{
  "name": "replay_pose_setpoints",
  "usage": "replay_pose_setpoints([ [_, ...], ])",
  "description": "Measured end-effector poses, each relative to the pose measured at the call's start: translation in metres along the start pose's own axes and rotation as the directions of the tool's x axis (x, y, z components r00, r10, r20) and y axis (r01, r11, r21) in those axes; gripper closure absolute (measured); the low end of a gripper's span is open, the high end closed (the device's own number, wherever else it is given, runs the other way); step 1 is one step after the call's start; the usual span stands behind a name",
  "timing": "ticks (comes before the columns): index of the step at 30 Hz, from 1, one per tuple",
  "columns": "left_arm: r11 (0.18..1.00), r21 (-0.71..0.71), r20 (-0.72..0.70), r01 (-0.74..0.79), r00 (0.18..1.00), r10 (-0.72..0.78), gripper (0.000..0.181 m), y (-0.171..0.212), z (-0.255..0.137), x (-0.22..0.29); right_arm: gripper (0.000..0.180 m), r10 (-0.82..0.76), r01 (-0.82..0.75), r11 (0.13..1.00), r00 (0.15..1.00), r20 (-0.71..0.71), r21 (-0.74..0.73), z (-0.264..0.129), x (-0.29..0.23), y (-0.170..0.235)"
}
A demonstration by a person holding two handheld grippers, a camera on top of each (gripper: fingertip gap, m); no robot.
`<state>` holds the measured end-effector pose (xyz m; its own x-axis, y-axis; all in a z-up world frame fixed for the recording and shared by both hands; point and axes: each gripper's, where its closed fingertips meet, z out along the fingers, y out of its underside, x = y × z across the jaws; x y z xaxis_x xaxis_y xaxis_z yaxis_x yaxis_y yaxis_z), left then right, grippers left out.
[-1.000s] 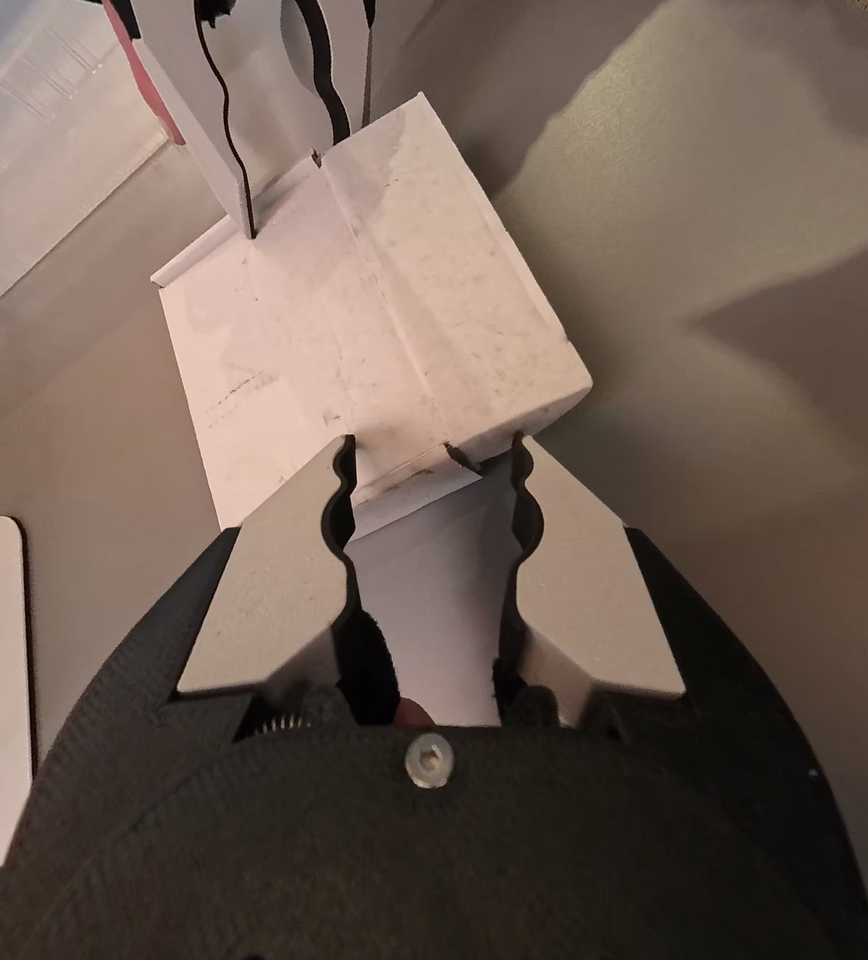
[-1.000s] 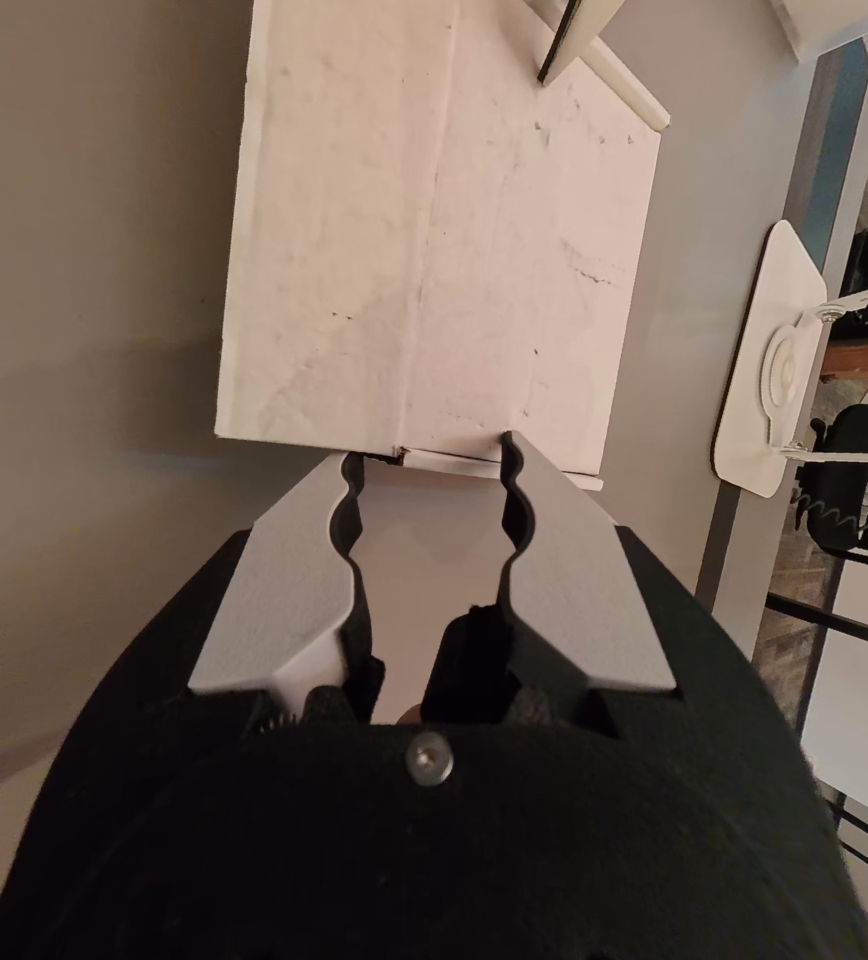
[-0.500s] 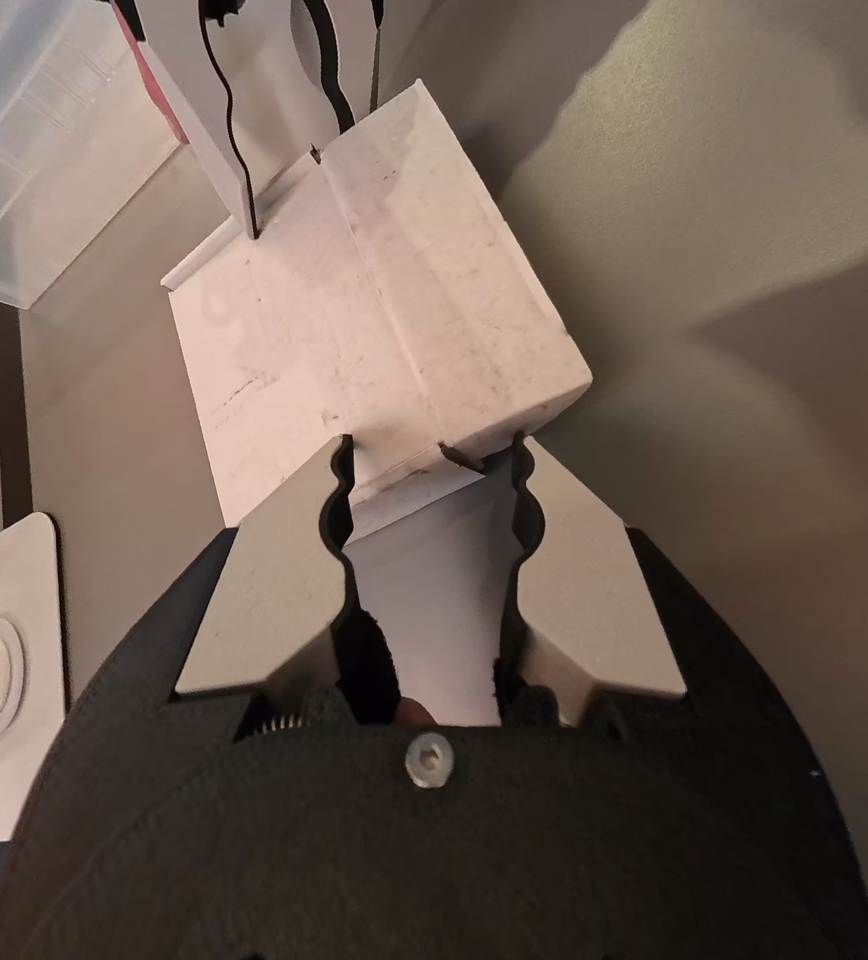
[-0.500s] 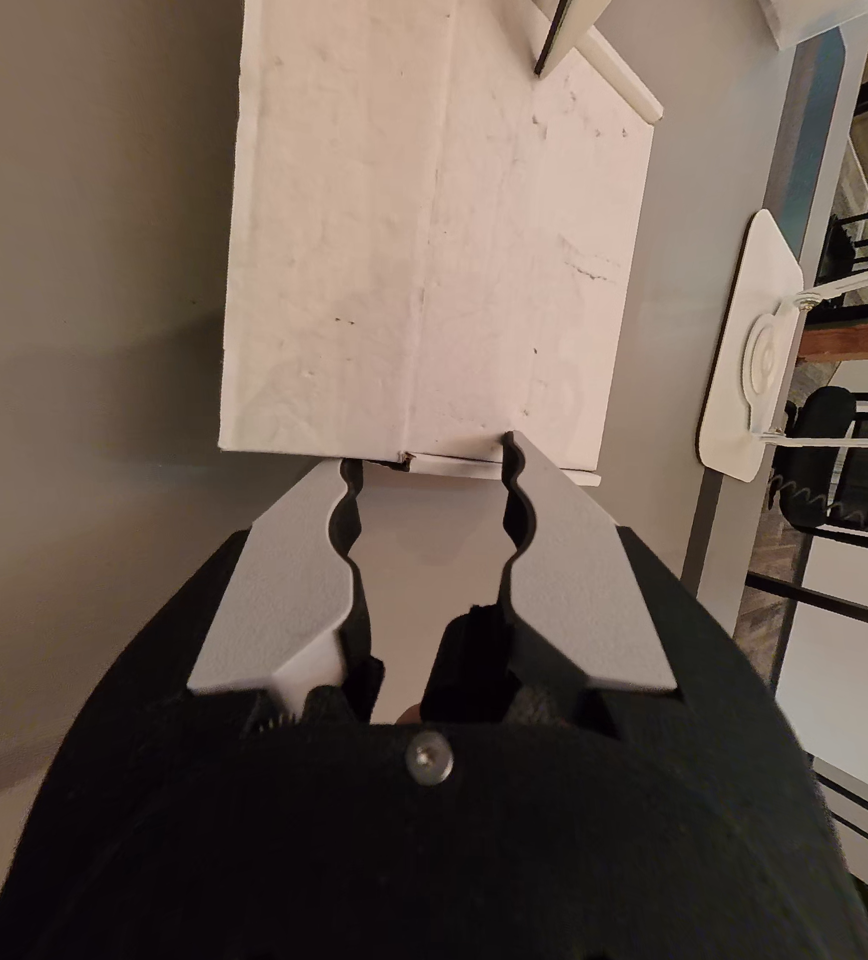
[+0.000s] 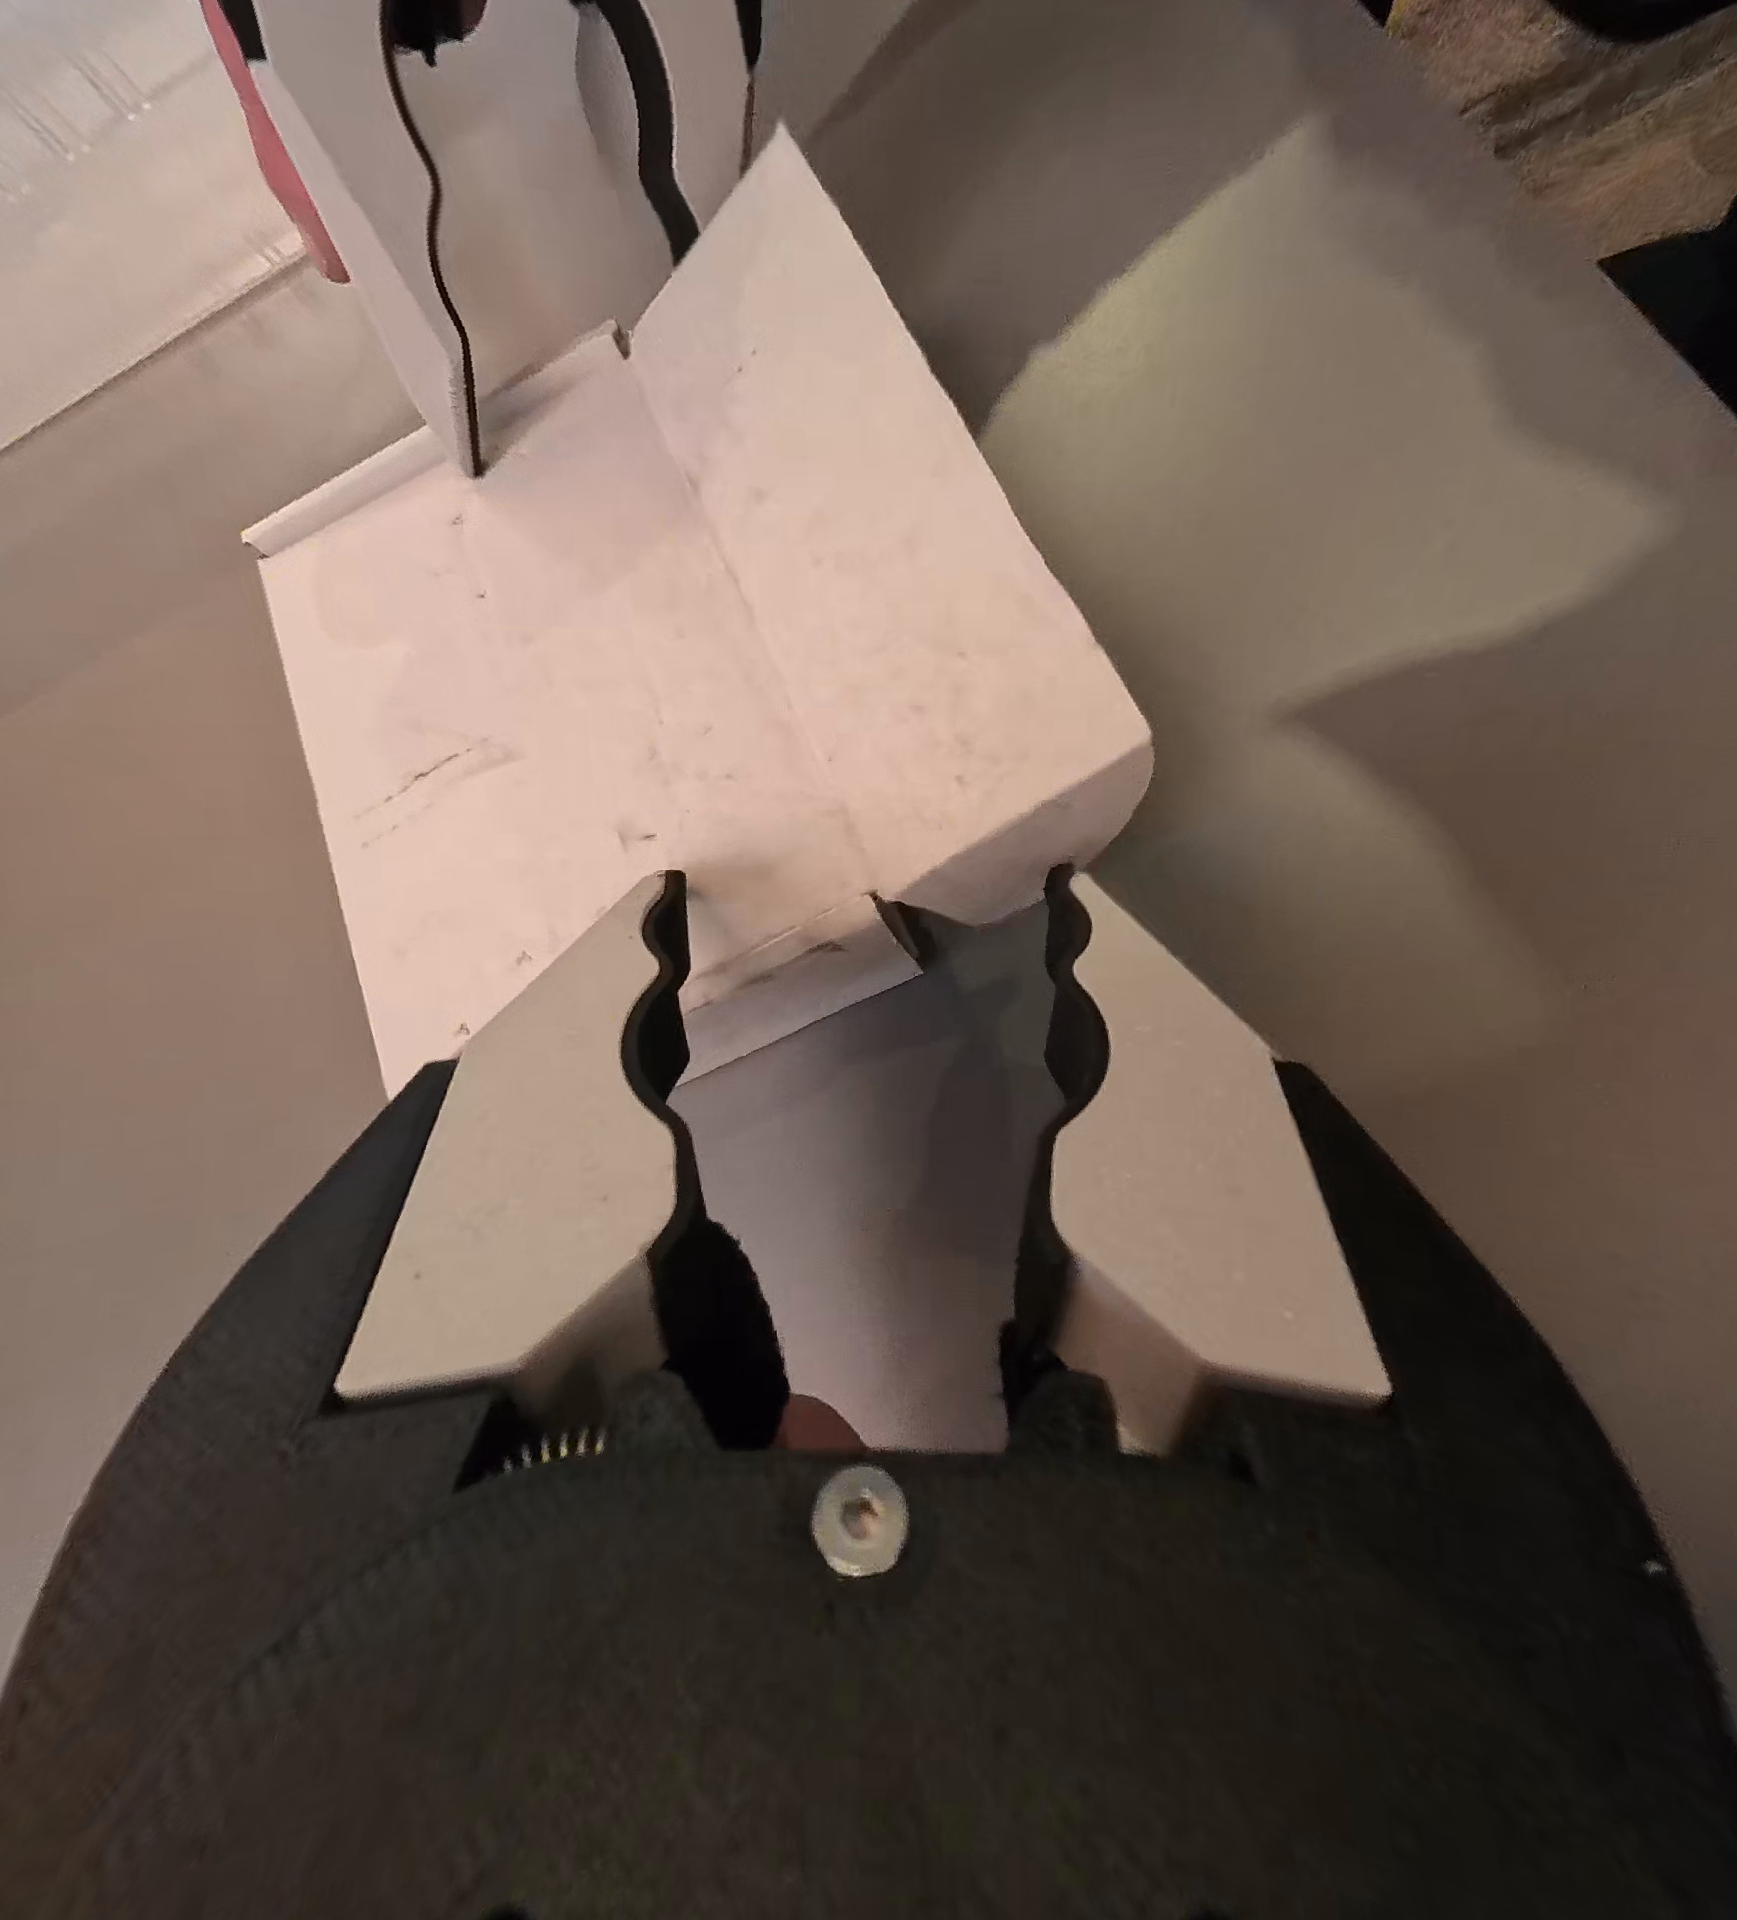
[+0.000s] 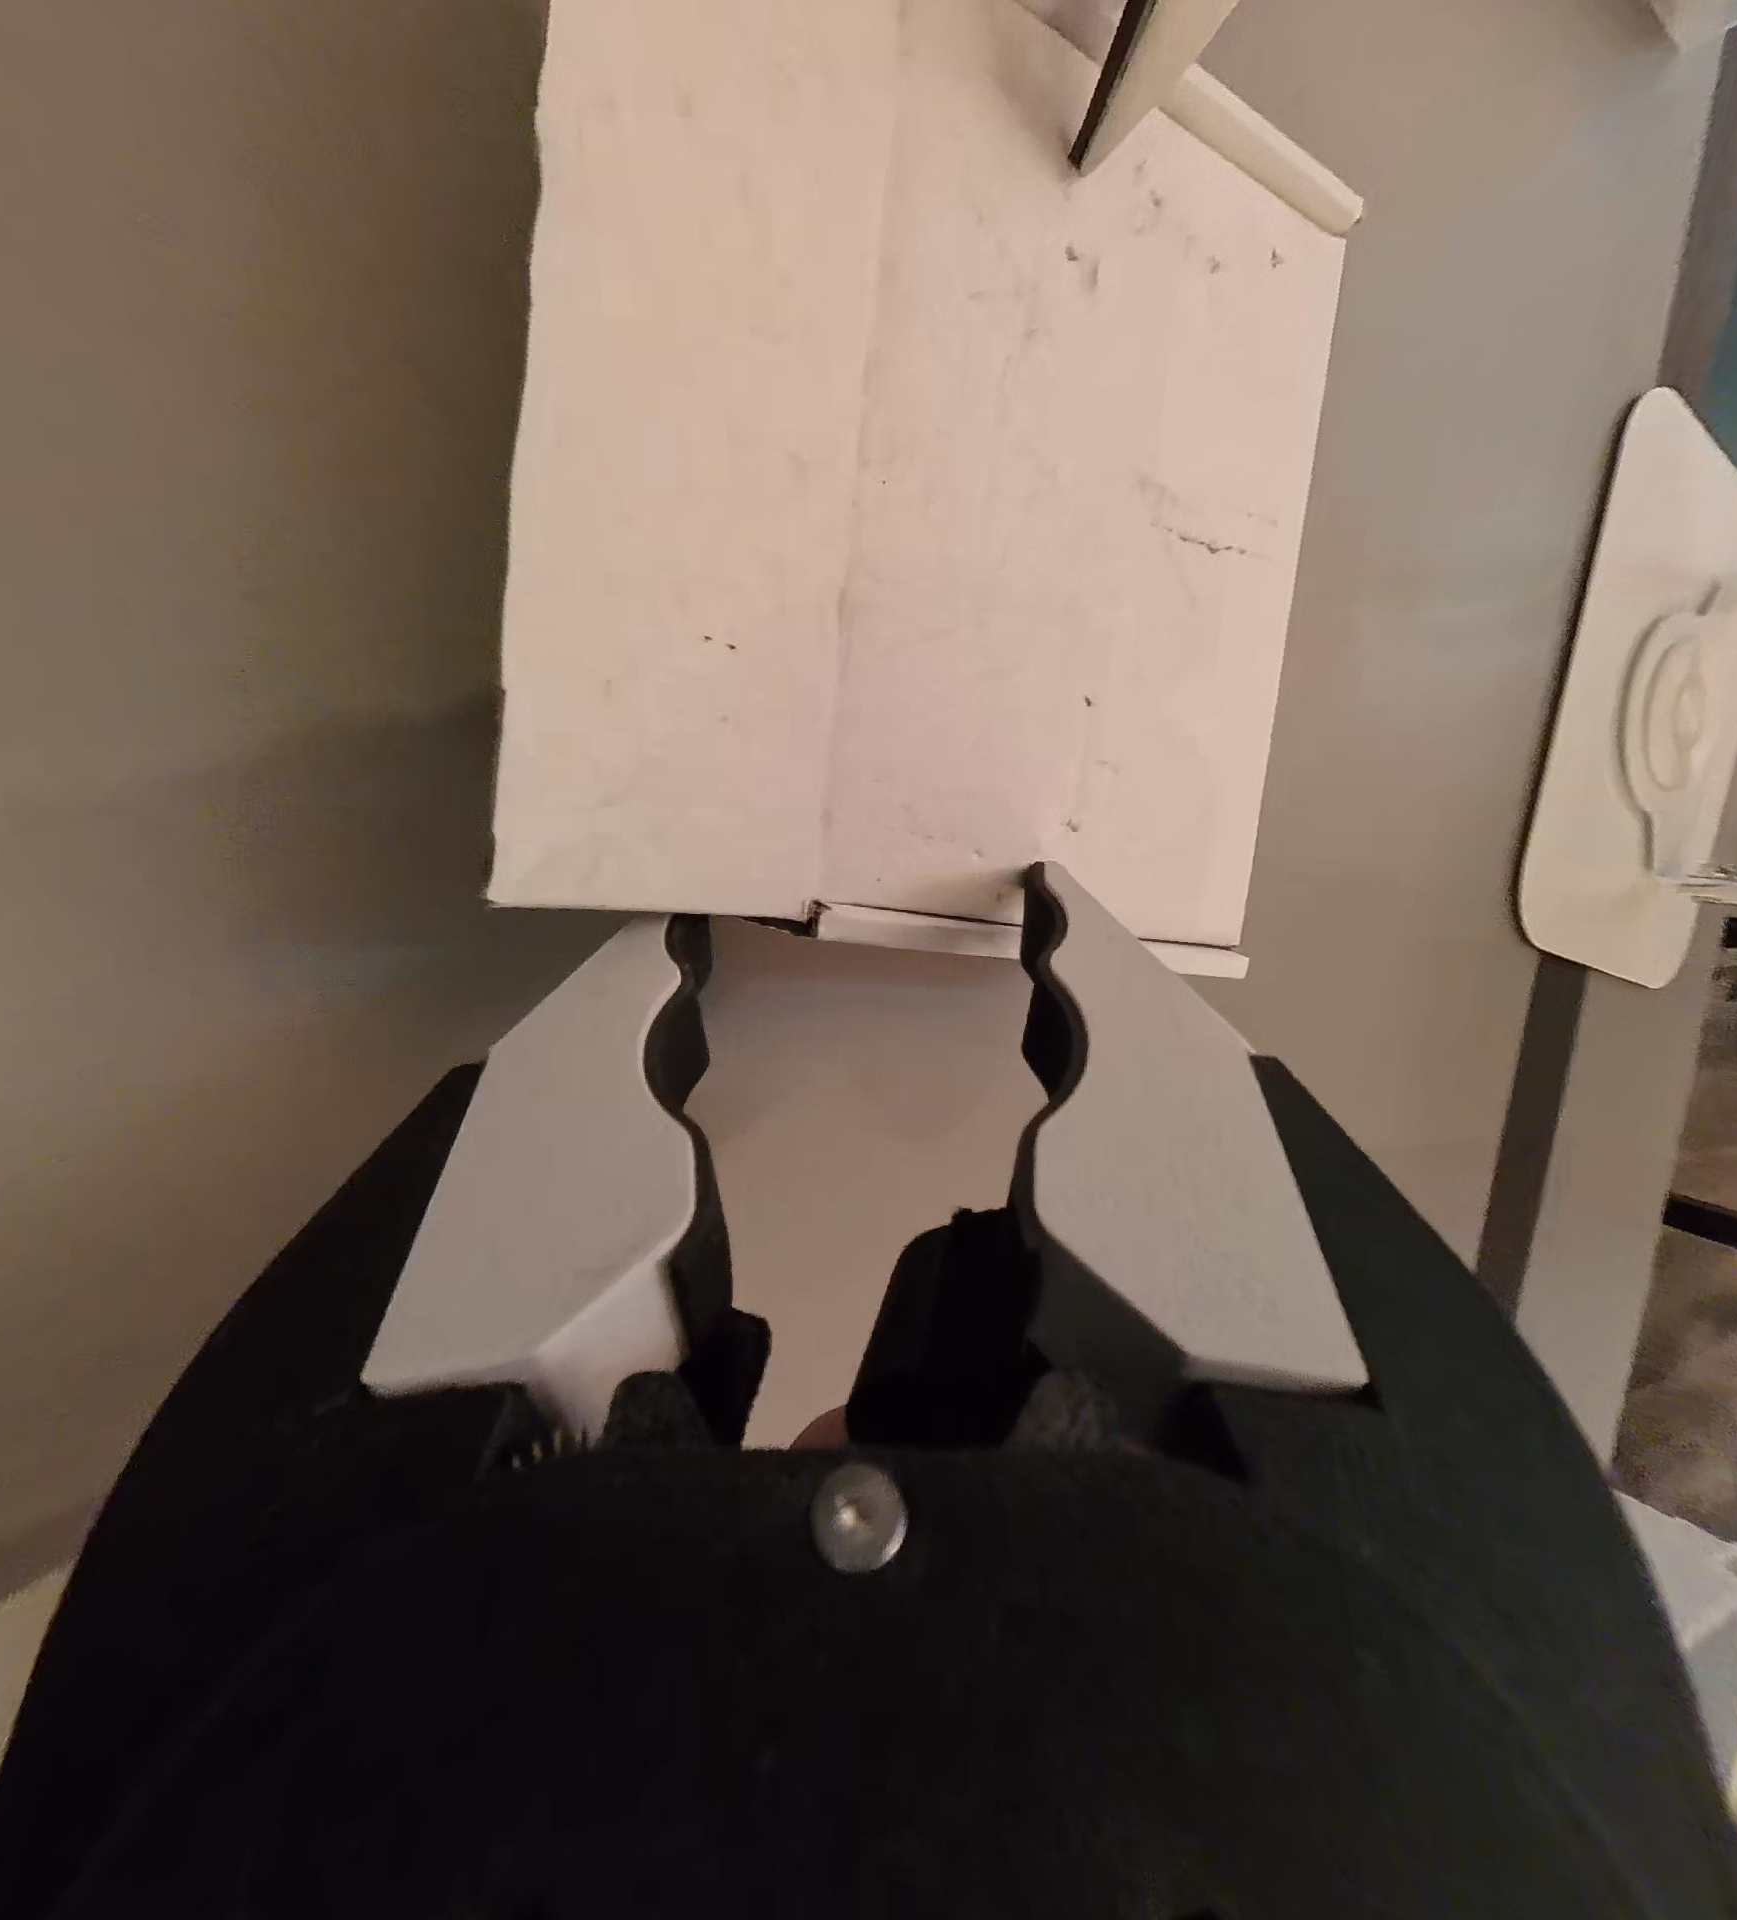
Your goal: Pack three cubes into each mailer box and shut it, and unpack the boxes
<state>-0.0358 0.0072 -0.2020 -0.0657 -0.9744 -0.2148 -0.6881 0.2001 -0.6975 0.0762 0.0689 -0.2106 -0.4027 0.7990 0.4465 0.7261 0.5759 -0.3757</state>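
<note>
A scuffed white mailer box [image 5: 698, 665] is shut and sits tilted between my two grippers, over the grey table [image 5: 116, 987]. My left gripper [image 5: 864, 894] is open, with its fingertips against the box's near end. My right gripper [image 5: 573, 208] shows at the box's far end. In the right wrist view the same box [image 6: 895, 499] fills the centre. My right gripper [image 6: 864, 904] is open with its tips against that end. A left fingertip [image 6: 1144, 94] touches the far end. No cubes are visible.
A clear plastic bin [image 5: 64, 166] stands at the far left in the left wrist view. A white pad with a round disc [image 6: 1653, 707] lies by the table's edge on the right. The table's far edge [image 5: 1529, 239] runs at the upper right.
Both grippers and the box between them have moved together. In the left wrist view the white pad has left the frame and the bin has slid up and left. Both jaws stay spread.
</note>
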Motion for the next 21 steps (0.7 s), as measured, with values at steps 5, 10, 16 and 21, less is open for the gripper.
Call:
replay_pose_setpoints([
  [5,1.0,-0.011,-0.008,-0.006,1.0,0.006,0.116,0.0003,-0.0005,-0.0014,0.116,0.012,-0.013,1.0,0.996,0.093,0.018,-0.0032,-0.0029,-0.0007],
  [10,1.0,-0.005,-0.033,0.003,0.999,-0.003,0.119,-0.0001,-0.0015,-0.0031,0.116,0.001,-0.007,0.999,0.987,0.16,0.034,-0.0059,-0.0033,-0.0004],
  [16,1.0,-0.015,-0.059,0.013,0.998,-0.013,0.123,-0.0007,-0.0023,-0.0058,0.117,0.008,-0.006,1.0,0.969,0.247,-0.009,-0.0091,-0.003,-0.0011],
  [21,0.999,-0.025,-0.053,0.039,0.998,-0.04,0.124,-0.0017,-0.0019,-0.0062,0.116,0.058,-0.057,0.998,0.962,0.267,-0.01,-0.0099,-0.0036,-0.0026],
])
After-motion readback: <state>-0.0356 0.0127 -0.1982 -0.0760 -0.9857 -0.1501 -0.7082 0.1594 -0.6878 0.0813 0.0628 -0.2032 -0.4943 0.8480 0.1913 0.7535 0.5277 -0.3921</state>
